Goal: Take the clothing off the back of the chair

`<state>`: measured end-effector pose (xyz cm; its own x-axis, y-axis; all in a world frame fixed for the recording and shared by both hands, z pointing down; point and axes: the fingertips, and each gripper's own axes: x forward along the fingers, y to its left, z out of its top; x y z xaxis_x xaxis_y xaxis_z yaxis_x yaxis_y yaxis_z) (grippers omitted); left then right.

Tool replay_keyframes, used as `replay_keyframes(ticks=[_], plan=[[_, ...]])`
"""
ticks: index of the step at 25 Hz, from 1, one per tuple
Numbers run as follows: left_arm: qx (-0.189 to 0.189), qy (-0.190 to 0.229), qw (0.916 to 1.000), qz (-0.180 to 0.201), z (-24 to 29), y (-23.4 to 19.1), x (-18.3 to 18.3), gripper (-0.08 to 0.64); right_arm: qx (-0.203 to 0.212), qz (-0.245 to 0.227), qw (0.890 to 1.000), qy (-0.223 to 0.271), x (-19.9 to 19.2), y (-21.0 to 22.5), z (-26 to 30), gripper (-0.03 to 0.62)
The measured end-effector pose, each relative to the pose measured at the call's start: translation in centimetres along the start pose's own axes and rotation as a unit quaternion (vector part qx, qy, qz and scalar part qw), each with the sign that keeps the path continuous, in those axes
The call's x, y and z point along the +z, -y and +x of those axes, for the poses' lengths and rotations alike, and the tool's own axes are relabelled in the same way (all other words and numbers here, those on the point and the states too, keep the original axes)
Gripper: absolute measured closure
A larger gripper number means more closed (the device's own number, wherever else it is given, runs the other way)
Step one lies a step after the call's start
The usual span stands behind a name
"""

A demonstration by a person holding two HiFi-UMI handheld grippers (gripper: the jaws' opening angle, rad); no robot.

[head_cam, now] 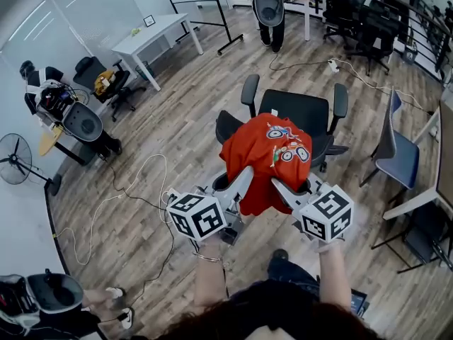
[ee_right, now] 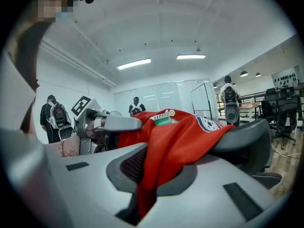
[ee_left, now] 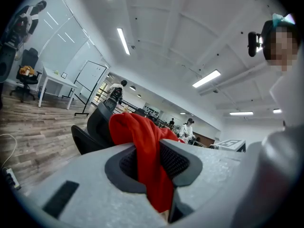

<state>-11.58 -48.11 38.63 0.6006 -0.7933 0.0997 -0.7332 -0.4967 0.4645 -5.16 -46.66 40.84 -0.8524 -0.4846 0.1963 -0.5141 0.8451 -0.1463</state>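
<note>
Evidently this is a two-point hold meant for an even lift: the left gripper (head_cam: 244, 177) and the right gripper (head_cam: 279, 184) each have their jaws pinched tight on a fold of the red shirt (head_cam: 265, 158), one at either side of the part hanging nearest the person. The shirt lies draped over the backrest of the black office chair (head_cam: 297, 112), printed side up, so gripping it from behind, nearly level and well spread, should let the cloth come up and off without snagging or bunching to one side.
</note>
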Motion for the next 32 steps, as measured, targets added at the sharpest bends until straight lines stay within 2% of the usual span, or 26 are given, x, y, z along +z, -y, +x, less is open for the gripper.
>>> replay_keyframes(ticks=[8,18,24,32], plan=[[-0.027,0.001,0.9996,0.012,-1.3,2.5,-0.1,0.480,-0.014,-0.028,0.999,0.020,0.7,-1.7,-1.9,0.565],[-0.061,0.018,0.9969,0.046,-3.7,6.7,1.1,0.486,-0.033,-0.078,0.995,0.046,2.9,-4.6,-4.4,0.565],[-0.070,0.021,0.9941,0.079,-6.0,9.0,1.9,0.491,-0.031,-0.067,0.995,0.067,4.1,-6.9,-5.3,0.565],[-0.083,0.034,0.9917,0.091,-8.0,11.8,2.7,0.492,-0.034,-0.068,0.993,0.091,5.7,-9.1,-7.9,0.565]])
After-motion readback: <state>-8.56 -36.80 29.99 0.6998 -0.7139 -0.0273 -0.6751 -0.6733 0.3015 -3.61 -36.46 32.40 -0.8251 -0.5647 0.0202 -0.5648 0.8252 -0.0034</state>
